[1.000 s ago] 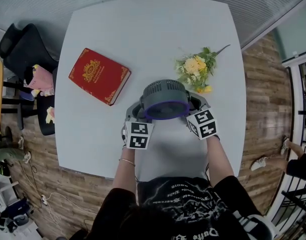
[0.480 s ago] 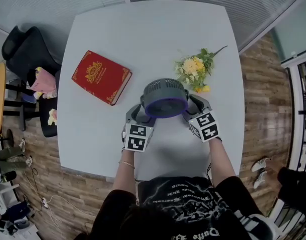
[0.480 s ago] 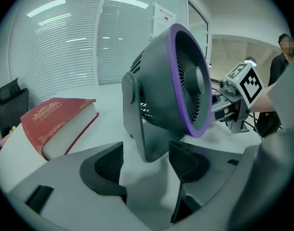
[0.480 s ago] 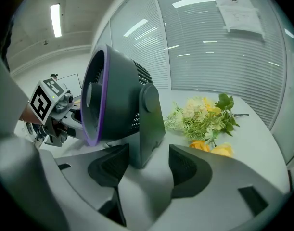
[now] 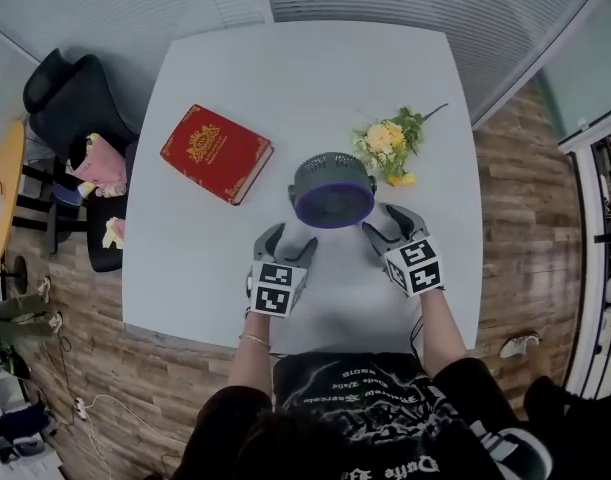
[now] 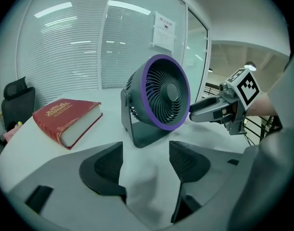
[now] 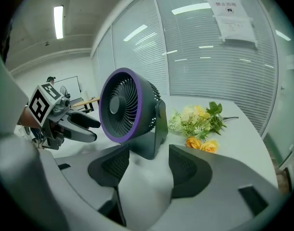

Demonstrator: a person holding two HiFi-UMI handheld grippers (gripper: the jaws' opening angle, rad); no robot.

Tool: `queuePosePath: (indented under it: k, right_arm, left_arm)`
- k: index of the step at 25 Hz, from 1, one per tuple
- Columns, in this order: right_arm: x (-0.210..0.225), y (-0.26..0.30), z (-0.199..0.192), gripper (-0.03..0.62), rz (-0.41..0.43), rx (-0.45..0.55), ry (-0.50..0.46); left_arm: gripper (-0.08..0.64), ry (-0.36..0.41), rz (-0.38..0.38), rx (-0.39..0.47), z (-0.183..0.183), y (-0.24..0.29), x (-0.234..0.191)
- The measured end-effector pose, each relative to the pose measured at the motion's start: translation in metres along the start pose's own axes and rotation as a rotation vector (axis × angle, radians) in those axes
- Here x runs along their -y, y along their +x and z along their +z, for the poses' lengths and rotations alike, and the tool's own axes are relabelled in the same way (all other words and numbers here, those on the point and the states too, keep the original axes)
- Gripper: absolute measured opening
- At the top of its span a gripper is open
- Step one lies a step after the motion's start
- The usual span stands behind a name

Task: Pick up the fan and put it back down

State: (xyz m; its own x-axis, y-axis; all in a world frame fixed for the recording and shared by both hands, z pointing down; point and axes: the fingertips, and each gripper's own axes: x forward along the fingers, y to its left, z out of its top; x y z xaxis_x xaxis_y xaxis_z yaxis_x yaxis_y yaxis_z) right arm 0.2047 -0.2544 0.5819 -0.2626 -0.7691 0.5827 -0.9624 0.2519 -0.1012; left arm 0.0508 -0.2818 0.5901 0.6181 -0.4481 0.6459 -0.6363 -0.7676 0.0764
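Observation:
The grey fan (image 5: 332,190) with a purple rim stands upright on the white table (image 5: 285,68), its grille facing the person. My left gripper (image 5: 283,240) hangs just short of the fan's left side, clear of it, its jaws opening with nothing between them. My right gripper (image 5: 383,225) is open and empty on the fan's right side. In the left gripper view the fan (image 6: 159,97) stands beyond the fingertips (image 6: 146,160), with the right gripper (image 6: 209,110) beside it. In the right gripper view the fan (image 7: 130,109) is ahead of the jaws (image 7: 146,165).
A red book (image 5: 216,153) lies left of the fan. A bunch of yellow flowers (image 5: 388,146) lies behind it to the right. A black chair (image 5: 70,98) stands off the table's left edge. The person stands at the near edge.
Both grippers have opened, let go of the fan's sides and drawn back toward the person. The fan stays standing on the table.

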Motion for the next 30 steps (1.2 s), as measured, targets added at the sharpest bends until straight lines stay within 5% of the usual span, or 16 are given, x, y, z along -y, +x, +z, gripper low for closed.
queuePosePath:
  k: [18, 30]
  right_arm:
    - [-0.064, -0.097, 0.002, 0.264, -0.088, 0.143, -0.008]
    - [-0.116, -0.15, -0.033, 0.262, -0.154, 0.196, 0.002]
  left_arm:
    - [0.305, -0.071, 0.062, 0.22, -0.008, -0.118, 0.035]
    - [0.305, -0.084, 0.067, 0.305, -0.042, -0.175, 0.064]
